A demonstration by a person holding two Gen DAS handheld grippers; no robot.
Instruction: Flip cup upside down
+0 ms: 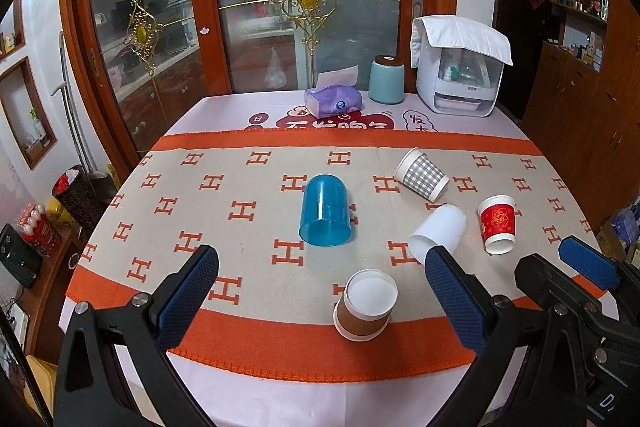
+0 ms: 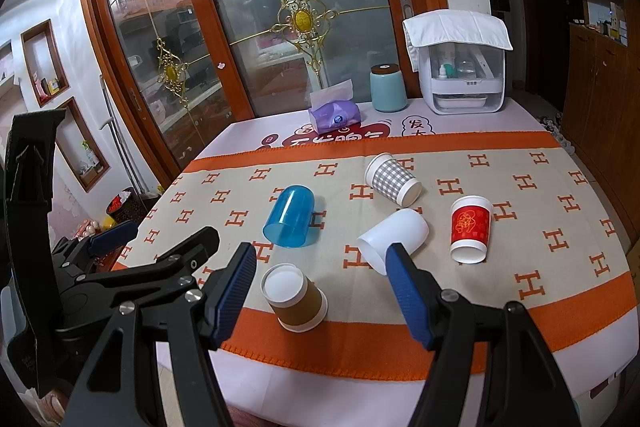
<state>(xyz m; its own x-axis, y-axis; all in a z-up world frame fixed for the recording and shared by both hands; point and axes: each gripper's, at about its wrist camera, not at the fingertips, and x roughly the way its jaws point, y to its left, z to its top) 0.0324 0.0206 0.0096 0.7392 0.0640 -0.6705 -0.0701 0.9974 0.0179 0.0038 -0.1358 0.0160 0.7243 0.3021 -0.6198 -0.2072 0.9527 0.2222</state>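
Note:
Several cups are on the orange-and-beige cloth [image 1: 240, 331]. A blue plastic cup [image 1: 325, 211] [image 2: 290, 217] lies on its side. A white cup [image 1: 439, 231] [image 2: 394, 237] and a grey-checked cup [image 1: 422, 174] [image 2: 392, 179] also lie on their sides. A red cup [image 1: 497, 223] [image 2: 470, 229] and a brown cup [image 1: 366, 305] [image 2: 294, 297] stand upside down. My left gripper [image 1: 322, 301] is open and empty above the near edge, around the brown cup in view. My right gripper [image 2: 322, 295] is open and empty, also seen in the left wrist view [image 1: 560, 267].
A purple tissue pack [image 1: 333, 99], a teal canister [image 1: 386, 79] and a white appliance with a towel [image 1: 460, 67] stand at the table's far edge. Glass sliding doors are behind the table. A wooden cabinet [image 1: 580, 99] is at the right.

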